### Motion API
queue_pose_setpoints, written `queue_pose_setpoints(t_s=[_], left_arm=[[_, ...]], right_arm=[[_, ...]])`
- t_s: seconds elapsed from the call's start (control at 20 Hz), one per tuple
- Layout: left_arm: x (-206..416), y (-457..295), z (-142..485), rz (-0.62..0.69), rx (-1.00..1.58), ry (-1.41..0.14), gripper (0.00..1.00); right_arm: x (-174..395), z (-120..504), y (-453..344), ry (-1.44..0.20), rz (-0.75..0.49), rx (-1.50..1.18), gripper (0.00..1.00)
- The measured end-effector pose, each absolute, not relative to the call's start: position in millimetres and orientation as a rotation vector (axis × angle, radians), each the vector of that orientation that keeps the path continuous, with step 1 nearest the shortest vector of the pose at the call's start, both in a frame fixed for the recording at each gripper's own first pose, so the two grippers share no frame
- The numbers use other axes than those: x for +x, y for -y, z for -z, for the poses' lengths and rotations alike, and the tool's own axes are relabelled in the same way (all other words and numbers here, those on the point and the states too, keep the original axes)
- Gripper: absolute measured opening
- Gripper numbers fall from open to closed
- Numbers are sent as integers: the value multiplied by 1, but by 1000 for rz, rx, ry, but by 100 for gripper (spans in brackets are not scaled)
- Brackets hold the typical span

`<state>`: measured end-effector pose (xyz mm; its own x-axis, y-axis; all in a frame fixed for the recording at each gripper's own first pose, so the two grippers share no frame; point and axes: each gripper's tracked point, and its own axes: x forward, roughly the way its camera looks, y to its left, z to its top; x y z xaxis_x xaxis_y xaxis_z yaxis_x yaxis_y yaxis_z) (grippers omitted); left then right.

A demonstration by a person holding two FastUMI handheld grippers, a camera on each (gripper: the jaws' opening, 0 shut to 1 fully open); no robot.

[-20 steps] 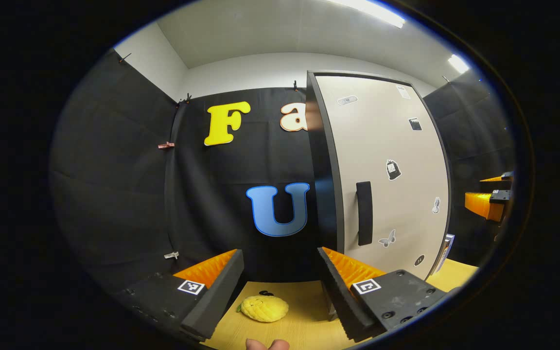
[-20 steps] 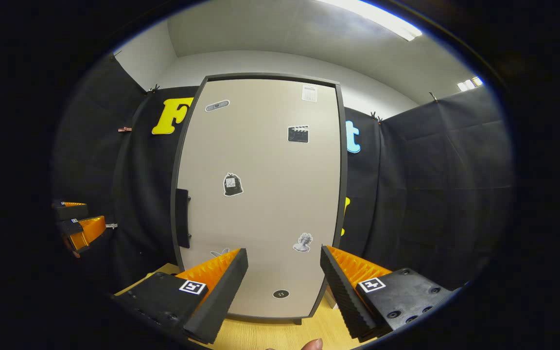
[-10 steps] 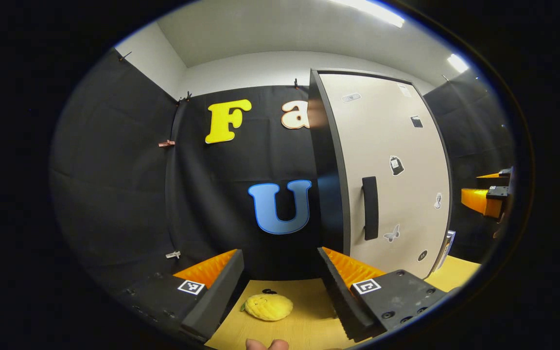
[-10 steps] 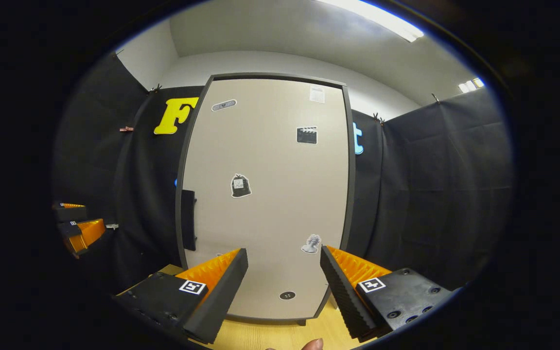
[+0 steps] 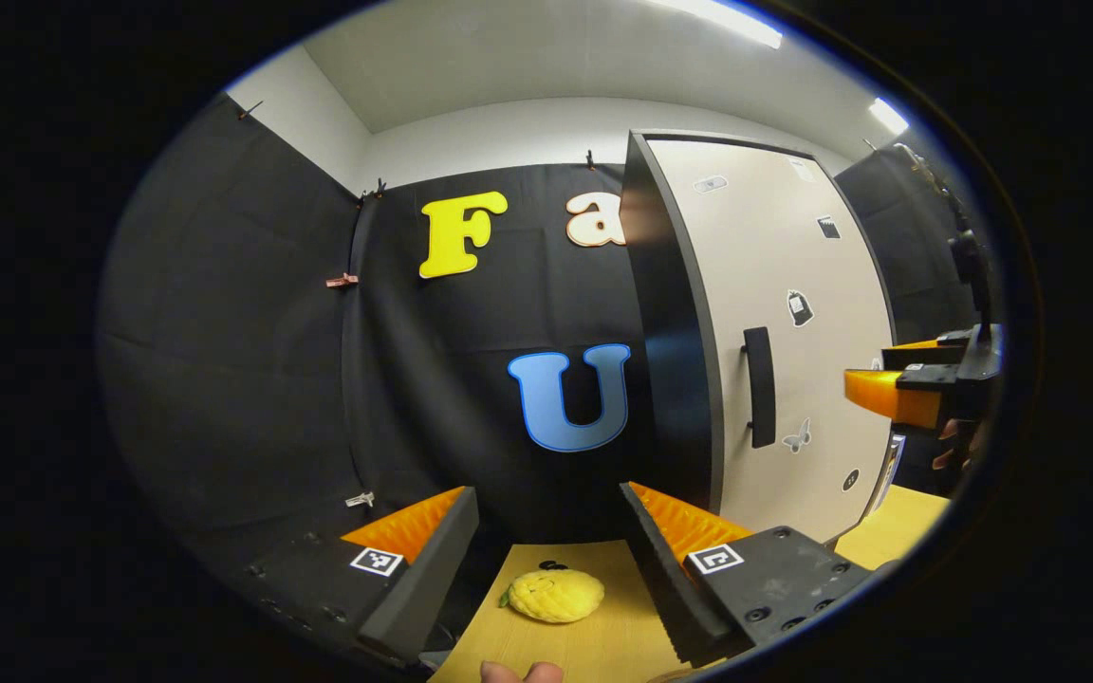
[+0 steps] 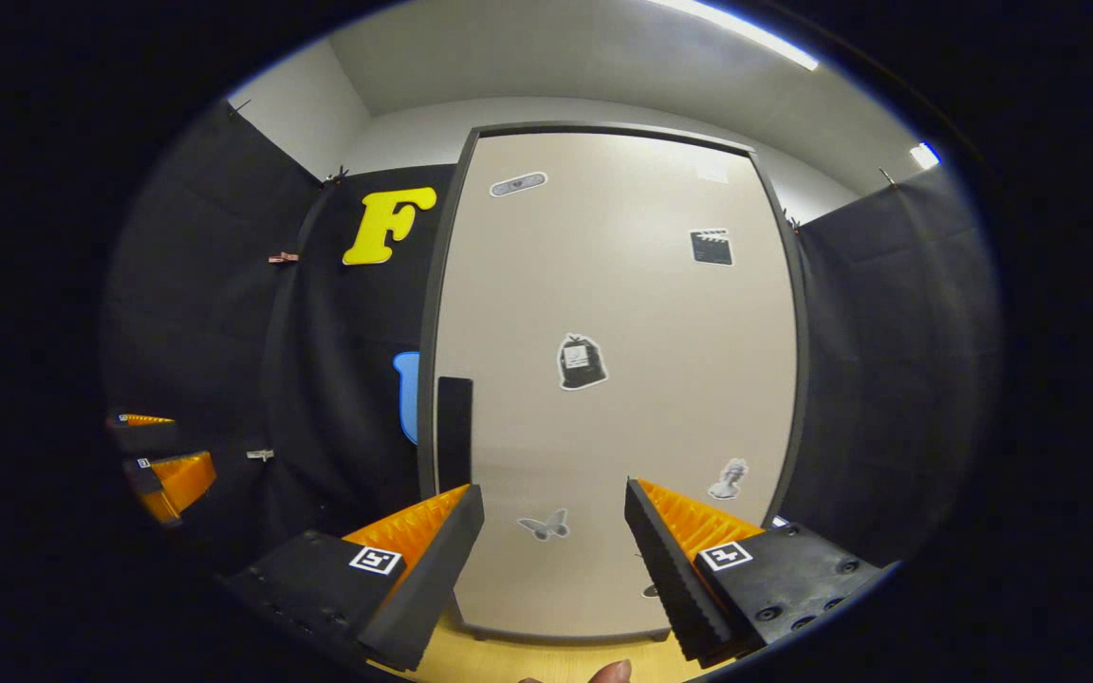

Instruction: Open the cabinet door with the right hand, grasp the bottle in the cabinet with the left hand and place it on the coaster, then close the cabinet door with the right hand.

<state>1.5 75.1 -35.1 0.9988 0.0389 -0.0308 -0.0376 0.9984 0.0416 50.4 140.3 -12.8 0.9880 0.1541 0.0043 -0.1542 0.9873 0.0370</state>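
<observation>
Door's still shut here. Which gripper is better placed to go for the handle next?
The right gripper, probably: it is open and faces the cabinet door head-on, with the black handle just left of its fingers. The left gripper is open too, but points past the door's edge at the wall.

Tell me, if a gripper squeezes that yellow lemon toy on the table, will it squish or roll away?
The lemon toy looks plush, so it would probably squish rather than crack. It is likely light for its size. Its rounded oval shape might let it wobble or roll a little on the smooth table if nudged from the side.
</observation>
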Motion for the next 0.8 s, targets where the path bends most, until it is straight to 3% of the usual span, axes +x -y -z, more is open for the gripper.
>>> queue_pose_setpoints(t_s=[0.5, 0.55, 0.8], left_arm=[[-3, -111, 49, -85, 23, -51, 93], [-4, -112, 50, -88, 16, -54, 93], [-4, -118, 53, -88, 7, -62, 93]], right_arm=[[114, 40, -192, 1, -129, 24, 97], [111, 41, -191, 9, -123, 8, 87], [115, 27, -206, 30, -128, 66, 85]])
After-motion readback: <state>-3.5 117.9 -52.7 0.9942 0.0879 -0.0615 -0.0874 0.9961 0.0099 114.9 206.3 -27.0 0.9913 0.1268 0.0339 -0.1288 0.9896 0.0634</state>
